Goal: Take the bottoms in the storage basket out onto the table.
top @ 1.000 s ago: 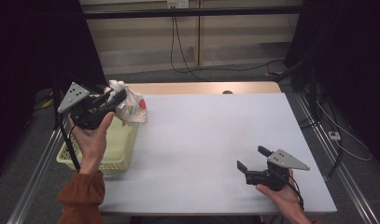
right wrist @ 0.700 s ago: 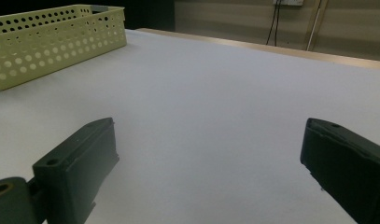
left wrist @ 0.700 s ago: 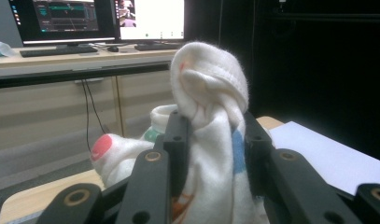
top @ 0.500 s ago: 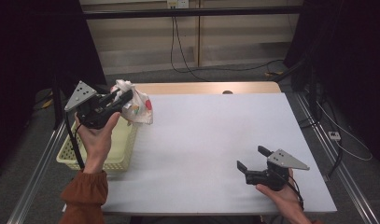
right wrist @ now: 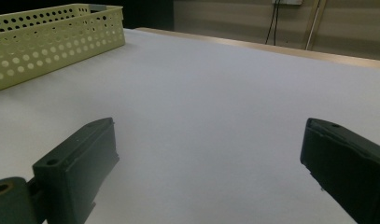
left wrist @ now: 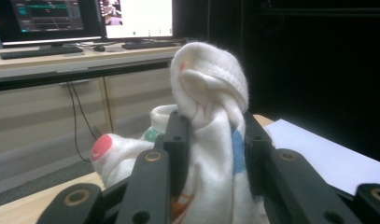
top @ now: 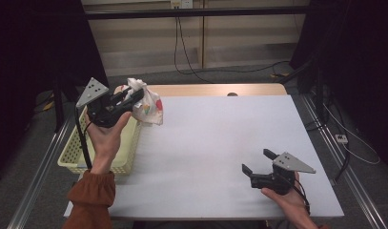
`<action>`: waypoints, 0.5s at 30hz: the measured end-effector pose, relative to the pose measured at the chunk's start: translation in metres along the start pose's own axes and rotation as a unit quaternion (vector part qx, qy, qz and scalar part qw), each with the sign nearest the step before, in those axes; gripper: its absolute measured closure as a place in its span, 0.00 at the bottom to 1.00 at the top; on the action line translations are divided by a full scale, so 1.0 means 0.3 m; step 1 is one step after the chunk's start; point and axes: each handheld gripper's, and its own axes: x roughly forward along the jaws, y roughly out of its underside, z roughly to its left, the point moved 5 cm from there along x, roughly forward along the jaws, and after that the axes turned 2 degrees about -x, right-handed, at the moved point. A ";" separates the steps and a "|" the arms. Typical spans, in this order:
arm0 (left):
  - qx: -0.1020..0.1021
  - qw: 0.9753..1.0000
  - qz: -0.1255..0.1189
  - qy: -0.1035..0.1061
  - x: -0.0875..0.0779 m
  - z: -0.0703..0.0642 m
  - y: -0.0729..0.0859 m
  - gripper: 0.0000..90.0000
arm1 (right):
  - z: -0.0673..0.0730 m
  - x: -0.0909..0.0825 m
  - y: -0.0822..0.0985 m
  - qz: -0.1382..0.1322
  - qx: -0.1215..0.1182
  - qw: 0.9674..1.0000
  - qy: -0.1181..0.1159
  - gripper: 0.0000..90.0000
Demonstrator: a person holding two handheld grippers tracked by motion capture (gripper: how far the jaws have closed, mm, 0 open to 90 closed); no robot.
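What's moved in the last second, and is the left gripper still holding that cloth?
The left gripper, fingers still shut on the white cloth, has carried it slightly away from the yellow basket toward the table's far left corner; the cloth now hangs over the basket's far edge and the white table. Nothing was taken hold of or let go. The right gripper stays open and low at the near right, and the basket has not moved.
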 end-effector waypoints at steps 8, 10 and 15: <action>-0.003 1.000 -0.005 0.010 0.031 -0.022 -0.017 0.78 | 0.000 -0.003 0.001 0.000 0.000 1.000 0.000 0.04; -0.004 1.000 -0.007 0.013 0.038 -0.024 -0.019 0.78 | 0.000 -0.003 0.000 0.000 0.000 1.000 0.000 0.04; -0.006 1.000 -0.005 0.017 0.055 -0.037 -0.015 0.78 | 0.001 -0.003 0.000 0.000 0.000 1.000 0.000 0.04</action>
